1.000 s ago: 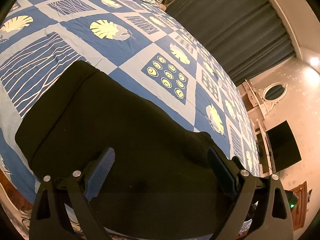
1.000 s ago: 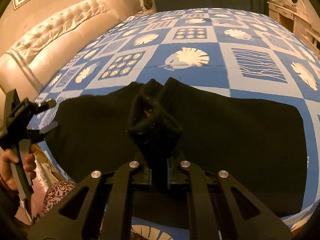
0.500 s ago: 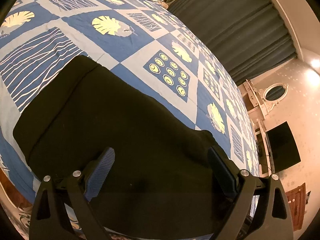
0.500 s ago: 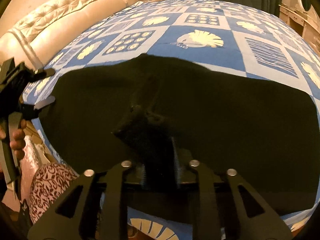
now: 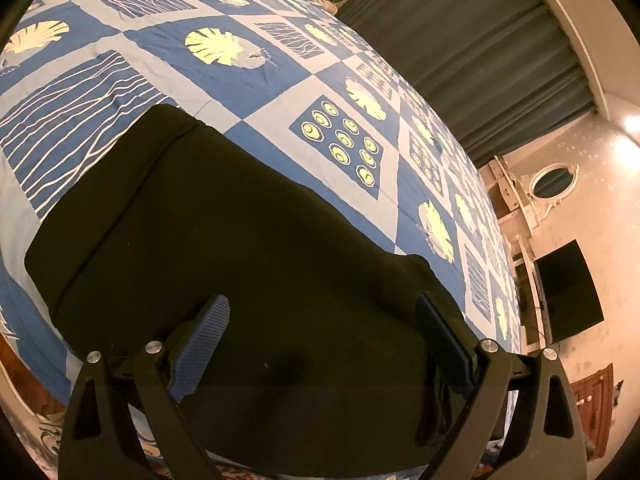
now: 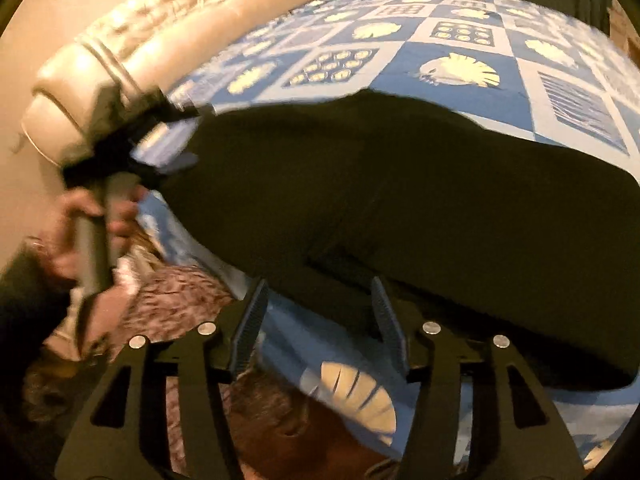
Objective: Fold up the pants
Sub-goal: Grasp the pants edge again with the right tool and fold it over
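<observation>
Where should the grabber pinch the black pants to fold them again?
Probably the corner of the pants at the far left, coming from the left side. That edge lies flat on the bedspread with cover showing around it, so a finger could slide under. The left gripper is open above the pants.

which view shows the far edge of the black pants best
The left wrist view: the black fabric pants lie sharp there, their far edge crisp against the blue patterned bedspread. The right wrist view shows the same pants motion-blurred, the far edge soft.
</observation>
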{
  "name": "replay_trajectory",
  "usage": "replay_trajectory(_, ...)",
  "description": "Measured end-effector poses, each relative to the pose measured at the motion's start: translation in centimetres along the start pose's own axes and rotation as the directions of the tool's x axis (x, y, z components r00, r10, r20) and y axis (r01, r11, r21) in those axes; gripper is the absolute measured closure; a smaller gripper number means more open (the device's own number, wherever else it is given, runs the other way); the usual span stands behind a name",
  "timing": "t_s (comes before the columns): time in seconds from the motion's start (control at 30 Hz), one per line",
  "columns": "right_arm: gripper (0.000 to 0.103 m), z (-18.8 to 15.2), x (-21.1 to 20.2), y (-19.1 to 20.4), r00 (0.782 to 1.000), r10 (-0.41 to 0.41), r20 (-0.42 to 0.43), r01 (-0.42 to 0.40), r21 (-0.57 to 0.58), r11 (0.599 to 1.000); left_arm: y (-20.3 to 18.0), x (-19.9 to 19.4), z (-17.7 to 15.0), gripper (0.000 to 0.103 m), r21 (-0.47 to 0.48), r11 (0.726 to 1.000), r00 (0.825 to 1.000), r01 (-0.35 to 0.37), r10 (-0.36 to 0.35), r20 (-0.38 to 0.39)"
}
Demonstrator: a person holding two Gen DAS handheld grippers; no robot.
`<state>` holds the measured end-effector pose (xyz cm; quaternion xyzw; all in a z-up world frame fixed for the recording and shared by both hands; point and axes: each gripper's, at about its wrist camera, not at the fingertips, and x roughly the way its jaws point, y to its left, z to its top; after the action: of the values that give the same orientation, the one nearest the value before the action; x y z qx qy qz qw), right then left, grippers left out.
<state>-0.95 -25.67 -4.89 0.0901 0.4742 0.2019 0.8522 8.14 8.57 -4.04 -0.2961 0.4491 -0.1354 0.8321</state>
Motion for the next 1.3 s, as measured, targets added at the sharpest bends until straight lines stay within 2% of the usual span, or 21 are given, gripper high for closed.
replay_trajectory(0.07,0.037,-0.2,-3.2,-2.5,0.998,0.035,0.047,-0.038,0.066,0.997,-0.1,0.0,-0.1,0.011,0.005,1.0,1.0,-0.001,0.001,0.001)
replay_trajectory(0.17,0.034,-0.5,-7.3,-7.8,0.991,0.061,0.119,-0.084,0.203,0.976,-0.3,0.1,-0.3,0.011,0.026,1.0,1.0,-0.01,0.01,0.004)
replay_trajectory(0.23,0.033,-1.1,-9.8,-11.9,0.985,0.048,0.165,-0.097,0.304,0.948,-0.5,0.3,-0.4,0.011,0.047,0.999,1.0,-0.017,0.017,0.0)
replay_trajectory(0.27,0.029,-1.6,-10.7,-13.7,0.981,0.047,0.187,-0.111,0.346,0.932,-0.6,0.3,-0.5,0.011,0.063,0.998,1.0,-0.024,0.024,0.0)
replay_trajectory(0.33,0.027,-2.8,-11.9,-17.6,0.975,0.041,0.22,-0.14,0.452,0.881,-0.8,0.5,-0.7,0.011,0.088,0.995,0.999,-0.036,0.036,0.0)
replay_trajectory(0.4,0.027,-4.6,-12.1,-21.4,0.967,0.047,0.25,-0.185,0.566,0.804,-0.9,0.7,-0.9,0.011,0.1,0.994,0.999,-0.04,0.04,0.0)
replay_trajectory(0.5,0.027,-6.6,-10.4,-24.3,0.956,0.124,0.265,-0.272,0.651,0.708,-0.8,0.9,-1.1,0.011,0.112,0.993,0.999,-0.044,0.044,0.004)
replay_trajectory(0.6,0.027,-7.6,-7.9,-25.0,0.955,0.194,0.225,-0.297,0.681,0.67,-0.7,1.0,-1.1,0.011,0.12,0.992,0.999,-0.047,0.046,0.006)
replay_trajectory(0.67,0.027,-8.0,-6.6,-25.2,0.941,0.261,0.218,-0.337,0.69,0.641,-0.8,1.0,-1.1,0.011,0.125,0.991,0.999,-0.05,0.05,0.007)
replay_trajectory(0.73,0.028,-8.2,-6.3,-25.4,0.929,0.289,0.23,-0.365,0.687,0.628,-0.8,1.1,-1.1,0.011,0.129,0.99,0.999,-0.053,0.052,0.009)
replay_trajectory(0.77,0.039,-8.2,-6.3,-25.5,0.927,0.296,0.231,-0.371,0.687,0.625,-0.8,1.1,-1.1,0.011,0.131,0.99,0.999,-0.054,0.053,0.009)
replay_trajectory(0.8,0.058,-8.2,-6.1,-25.6,0.924,0.305,0.229,-0.376,0.686,0.623,-0.8,1.1,-1.2,0.011,0.132,0.99,0.999,-0.054,0.054,0.01)
replay_trajectory(0.9,0.077,-8.6,-5.2,-26.2,0.941,0.288,0.176,-0.327,0.687,0.649,-0.9,1.2,-1.3,0.011,0.147,0.987,0.998,-0.061,0.06,0.01)
replay_trajectory(1.07,0.081,-8.8,-5.0,-26.3,0.944,0.288,0.16,-0.319,0.664,0.677,-1.0,1.3,-1.4,0.011,0.167,0.983,0.998,-0.07,0.069,0.012)
replay_trajectory(1.23,0.079,-9.3,-4.7,-26.9,0.927,0.32,0.196,-0.365,0.665,0.651,-1.1,1.4,-1.6,0.01,0.186,0.979,0.997,-0.08,0.079,0.014)
replay_trajectory(1.3,0.073,-9.6,-4.7,-26.9,0.917,0.336,0.216,-0.39,0.663,0.639,-1.1,1.4,-1.6,0.011,0.188,0.979,0.997,-0.08,0.079,0.014)
